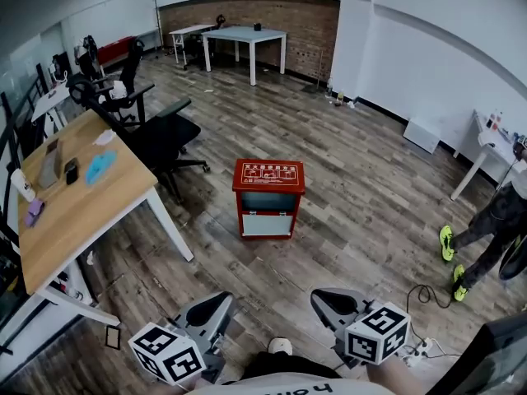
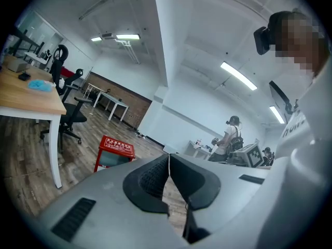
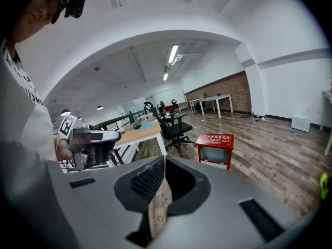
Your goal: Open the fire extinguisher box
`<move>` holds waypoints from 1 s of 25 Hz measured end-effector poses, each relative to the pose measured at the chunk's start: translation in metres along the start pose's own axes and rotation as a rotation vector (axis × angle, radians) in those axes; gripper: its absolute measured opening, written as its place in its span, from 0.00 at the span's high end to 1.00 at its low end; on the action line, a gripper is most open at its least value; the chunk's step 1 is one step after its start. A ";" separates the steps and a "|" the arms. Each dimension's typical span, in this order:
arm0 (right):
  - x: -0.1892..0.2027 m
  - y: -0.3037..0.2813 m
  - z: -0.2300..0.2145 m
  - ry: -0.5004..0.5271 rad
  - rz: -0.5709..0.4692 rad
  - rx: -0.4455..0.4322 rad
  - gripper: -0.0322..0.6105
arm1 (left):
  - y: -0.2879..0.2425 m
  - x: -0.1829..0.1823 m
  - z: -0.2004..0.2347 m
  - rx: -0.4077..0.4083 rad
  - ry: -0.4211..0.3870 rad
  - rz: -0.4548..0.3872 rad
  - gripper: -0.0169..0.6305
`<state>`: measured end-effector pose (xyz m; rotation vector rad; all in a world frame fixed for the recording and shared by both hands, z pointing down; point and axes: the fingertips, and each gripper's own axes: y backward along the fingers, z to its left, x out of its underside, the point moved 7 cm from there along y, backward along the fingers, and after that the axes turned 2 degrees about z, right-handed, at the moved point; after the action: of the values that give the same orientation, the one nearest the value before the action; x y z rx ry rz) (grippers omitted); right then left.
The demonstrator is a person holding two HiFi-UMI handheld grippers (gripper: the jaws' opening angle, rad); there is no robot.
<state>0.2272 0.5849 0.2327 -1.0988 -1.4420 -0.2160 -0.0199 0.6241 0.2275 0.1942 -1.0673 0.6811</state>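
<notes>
Left gripper (image 1: 216,304) and right gripper (image 1: 333,303) are both held low, close to the person's body. Jaws are pressed together w/ nothing in them; each gripper's own view shows the pads meeting at the tips, only floor beyond.

Fire extinguisher box (image 1: 268,197) sits on the wood floor mid-room, well ahead of both grippers, red top down, front panel facing the person. Looks closed.

Risks, as I see it:
- Jaws are shut. Arriving at the box like that, they'd only bump or shove it, not grab. Need to open first.
- Can't tell from here where the handle or latch is, or whether the top or the front opens. A wrong guess = prying at a fixed edge, and the pads slip off.
- Box stands free on smooth floor, so a one-sided pull prob. slides or tips it instead of opening it. The other gripper should brace it.
- Cable (image 1: 424,295) loops on the floor near right of the person; a step that way could snag it.
- Desk (image 1: 74,196) and office chair (image 1: 160,134) crowd the left of the path.
- Another person (image 1: 486,237) at far right is well apart, so no issue unless they wander in.
</notes>
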 end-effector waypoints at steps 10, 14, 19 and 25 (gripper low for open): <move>-0.037 -0.030 -0.069 0.034 0.052 0.002 0.93 | -0.071 -0.028 0.015 -0.003 -0.068 0.035 0.95; -0.046 -0.040 -0.092 0.055 0.039 -0.014 0.93 | -0.097 -0.034 0.019 0.005 -0.073 0.026 0.95; -0.042 -0.053 -0.110 0.057 0.063 -0.027 0.93 | -0.116 -0.031 0.029 -0.011 -0.065 0.040 0.95; -0.034 -0.058 -0.119 0.023 0.077 -0.042 0.93 | -0.127 -0.029 0.033 -0.019 -0.071 0.068 0.95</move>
<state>0.2599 0.4547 0.2581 -1.1805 -1.3777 -0.2046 0.0233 0.4974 0.2410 0.1671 -1.1527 0.7294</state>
